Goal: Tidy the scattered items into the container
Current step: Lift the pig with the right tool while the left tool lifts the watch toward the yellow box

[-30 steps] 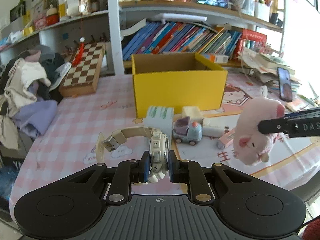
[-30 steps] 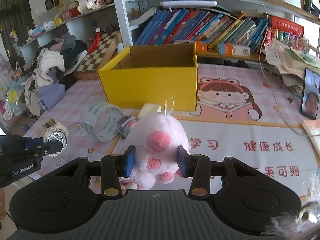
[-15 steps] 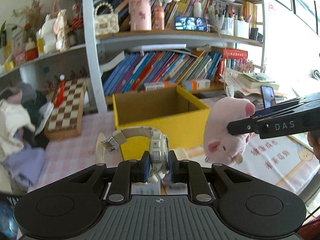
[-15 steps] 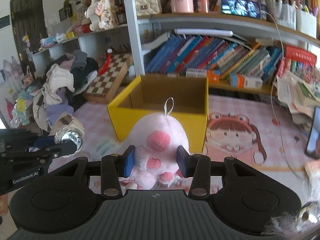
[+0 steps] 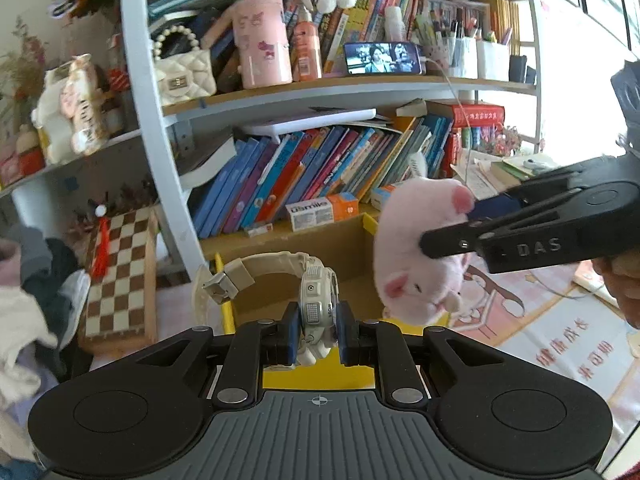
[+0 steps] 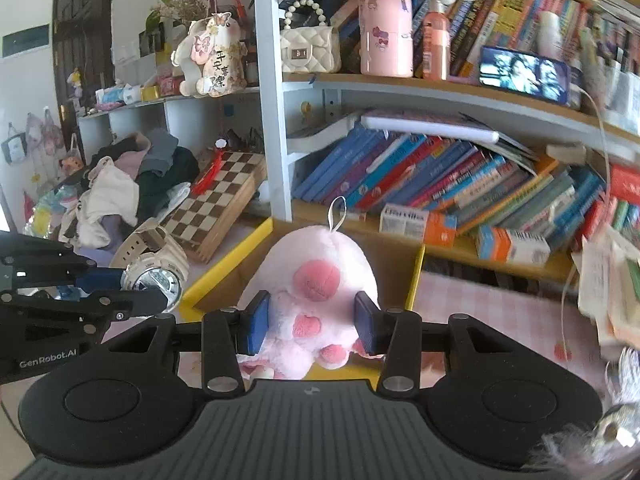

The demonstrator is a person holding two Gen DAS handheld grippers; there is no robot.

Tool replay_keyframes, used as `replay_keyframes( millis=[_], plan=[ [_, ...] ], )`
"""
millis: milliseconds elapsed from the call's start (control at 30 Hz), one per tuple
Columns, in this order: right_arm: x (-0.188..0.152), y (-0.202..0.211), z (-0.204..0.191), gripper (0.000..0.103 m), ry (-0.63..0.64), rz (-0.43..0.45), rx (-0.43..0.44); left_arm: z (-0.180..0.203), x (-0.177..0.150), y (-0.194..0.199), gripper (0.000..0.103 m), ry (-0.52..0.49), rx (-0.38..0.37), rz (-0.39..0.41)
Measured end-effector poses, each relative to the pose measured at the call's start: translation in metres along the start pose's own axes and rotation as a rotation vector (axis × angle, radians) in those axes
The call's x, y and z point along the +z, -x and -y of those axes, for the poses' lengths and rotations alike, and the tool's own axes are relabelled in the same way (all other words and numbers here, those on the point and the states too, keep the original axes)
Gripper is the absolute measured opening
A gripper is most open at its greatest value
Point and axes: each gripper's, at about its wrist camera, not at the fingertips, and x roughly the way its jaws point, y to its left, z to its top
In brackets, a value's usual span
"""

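Note:
My left gripper (image 5: 317, 334) is shut on a cream wristwatch (image 5: 316, 304), its strap arching up to the left. My right gripper (image 6: 312, 322) is shut on a pink plush toy (image 6: 316, 280) with a white loop on top. Both are held up over the open yellow cardboard box (image 6: 208, 280), whose near rim and brown inside show just below and beyond the items (image 5: 320, 376). In the left wrist view the plush (image 5: 420, 256) hangs at the right in the right gripper. In the right wrist view the watch (image 6: 154, 264) shows at the left.
A bookshelf (image 5: 304, 176) full of books stands right behind the box. A chessboard (image 5: 120, 272) leans at the left, next to a pile of clothes (image 6: 120, 184). The pink checked tablecloth with a printed mat (image 5: 552, 328) lies to the right.
Both grippers have risen and moved forward with their items, from above the table in front of the box to over the box's opening. The loose items on the table have dropped out of view.

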Motion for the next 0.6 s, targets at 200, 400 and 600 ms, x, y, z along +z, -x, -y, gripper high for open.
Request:
replay_keyframes(
  millis=[200, 400, 600],
  plan=[
    [0.016, -0.058, 0.017, 0.042, 0.121, -0.039, 0.024, -0.004, 0.019, -0.068, 0.017, -0.038, 0.011, -0.081],
    [0.017, -0.123, 0.027, 0.042, 0.27, -0.136, 0.06, -0.011, 0.029, -0.131, 0.017, -0.08, 0.013, -0.208],
    [0.011, -0.17, 0.027, 0.042, 0.401, -0.217, 0.072, -0.009, 0.018, -0.179, 0.017, -0.141, 0.005, -0.347]
  ],
)
